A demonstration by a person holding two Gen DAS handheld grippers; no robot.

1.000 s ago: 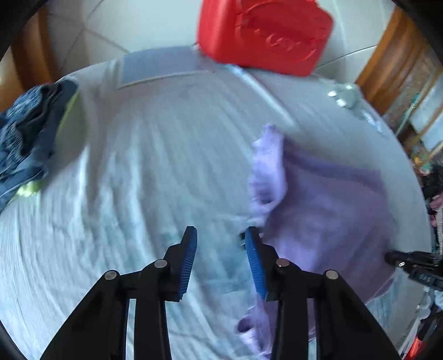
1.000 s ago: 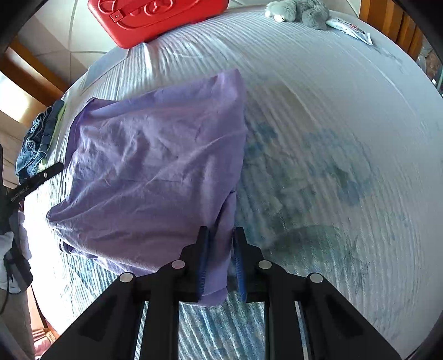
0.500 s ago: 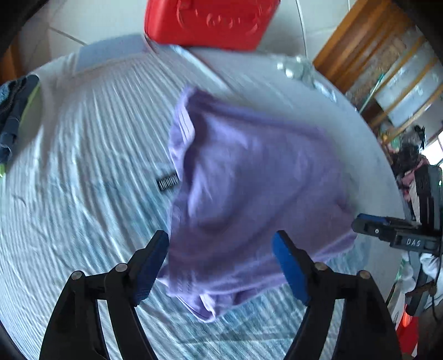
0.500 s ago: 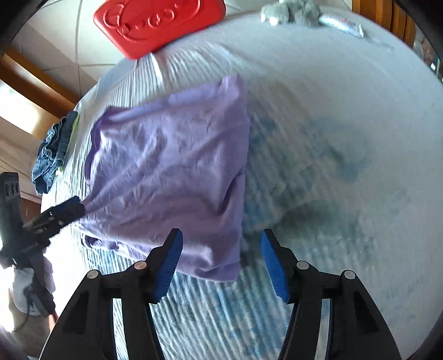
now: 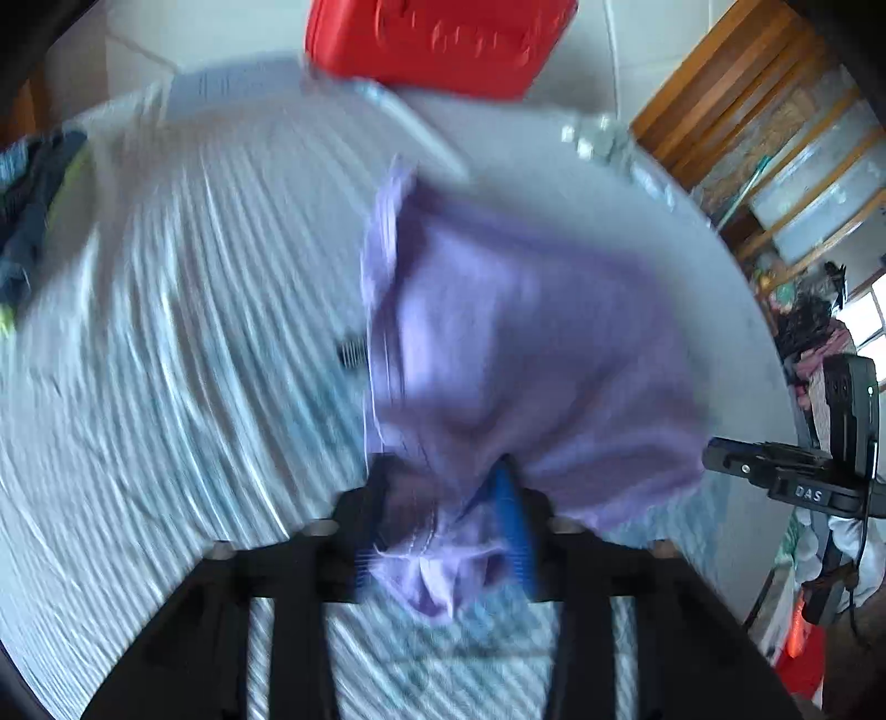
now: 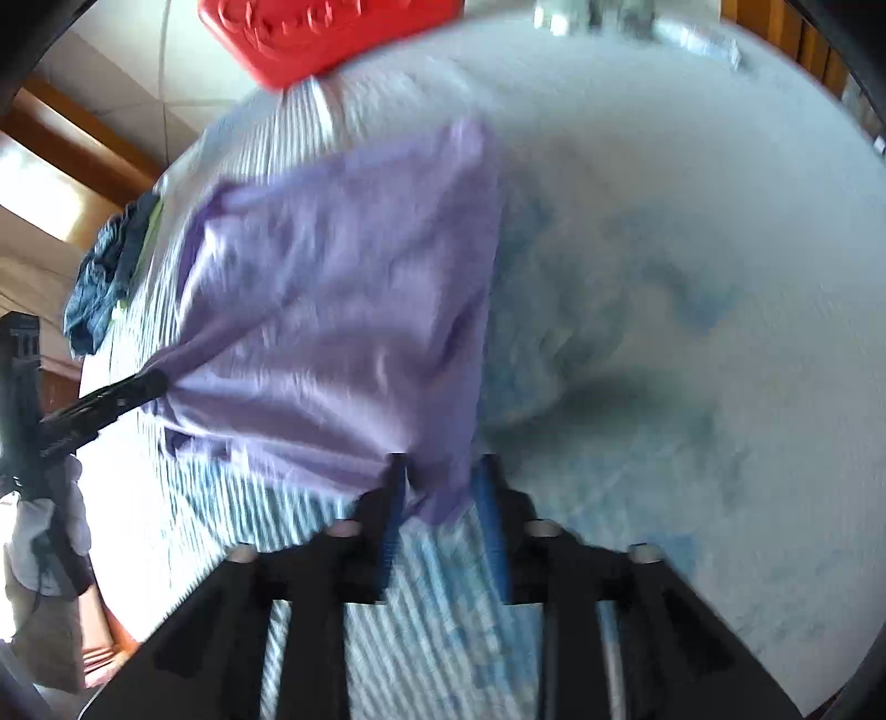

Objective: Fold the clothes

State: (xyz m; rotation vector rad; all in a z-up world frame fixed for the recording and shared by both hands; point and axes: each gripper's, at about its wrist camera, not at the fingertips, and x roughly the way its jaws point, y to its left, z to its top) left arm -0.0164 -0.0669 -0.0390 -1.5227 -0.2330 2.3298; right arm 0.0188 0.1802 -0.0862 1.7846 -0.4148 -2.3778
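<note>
Purple garment (image 5: 531,354) seemingly bunched between both grippers' blurred fingers.

Both my views are motion-blurred; the red case (image 5: 443,44) is cut off at the top, the jeans (image 5: 33,205) at left.

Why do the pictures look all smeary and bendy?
Left wrist view: motion blur smears the purple shirt and the striped bedsheet; the fisheye lens curves the bed. Right wrist view: equally blurred, with a dark shadow patch on the sheet and bright window glare at the left edge.
</note>
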